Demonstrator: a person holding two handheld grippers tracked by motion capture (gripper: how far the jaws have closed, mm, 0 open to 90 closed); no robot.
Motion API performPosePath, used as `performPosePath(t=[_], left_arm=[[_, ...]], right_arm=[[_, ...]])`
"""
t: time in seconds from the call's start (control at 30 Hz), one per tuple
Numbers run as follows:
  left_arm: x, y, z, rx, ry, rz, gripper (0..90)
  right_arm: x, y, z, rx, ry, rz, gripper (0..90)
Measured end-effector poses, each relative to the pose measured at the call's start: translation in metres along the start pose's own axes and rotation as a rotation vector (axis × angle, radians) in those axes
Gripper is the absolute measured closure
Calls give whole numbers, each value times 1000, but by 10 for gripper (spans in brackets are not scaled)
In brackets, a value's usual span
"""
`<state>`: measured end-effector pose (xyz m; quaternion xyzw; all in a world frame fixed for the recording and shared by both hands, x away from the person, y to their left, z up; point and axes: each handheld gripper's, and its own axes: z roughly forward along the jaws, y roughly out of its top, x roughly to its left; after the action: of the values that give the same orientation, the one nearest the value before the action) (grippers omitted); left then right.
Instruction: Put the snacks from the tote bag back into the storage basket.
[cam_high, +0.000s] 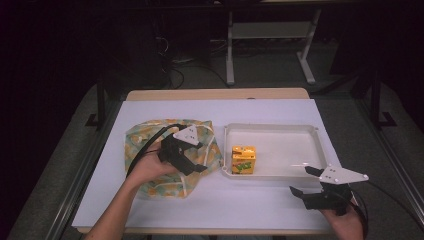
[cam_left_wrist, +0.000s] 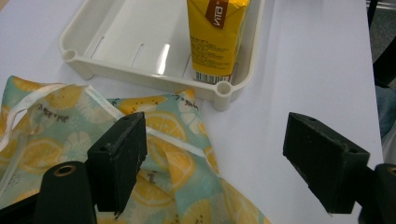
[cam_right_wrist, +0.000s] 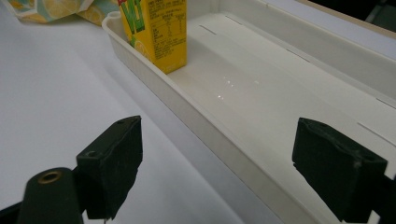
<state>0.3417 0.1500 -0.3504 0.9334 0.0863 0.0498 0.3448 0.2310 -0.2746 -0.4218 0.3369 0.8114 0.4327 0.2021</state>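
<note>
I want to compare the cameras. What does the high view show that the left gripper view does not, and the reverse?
High view alone: the person's two forearms, the right gripper with open jaws near the tray's near right corner, the whole table and the floor behind.

Left gripper view alone: the barcode and small print on the yellow drink carton.

Both: the carton standing in the white tray and the lemon-print cloth bag beside it.

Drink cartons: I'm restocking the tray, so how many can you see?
1. A yellow drink carton stands upright in the white tray, at its end nearest the lemon-print bag, which could hide more.
</note>
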Motion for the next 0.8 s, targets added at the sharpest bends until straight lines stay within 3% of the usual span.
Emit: performPosePath(t=[0.53, 0.8], left_arm=[[-9, -25, -22, -36, 34, -40, 214], [-18, -32, -31, -39, 51, -35, 214]], right_arm=[[0, 0, 1, 4, -3, 1, 157], [0, 0, 2, 4, -2, 1, 157]])
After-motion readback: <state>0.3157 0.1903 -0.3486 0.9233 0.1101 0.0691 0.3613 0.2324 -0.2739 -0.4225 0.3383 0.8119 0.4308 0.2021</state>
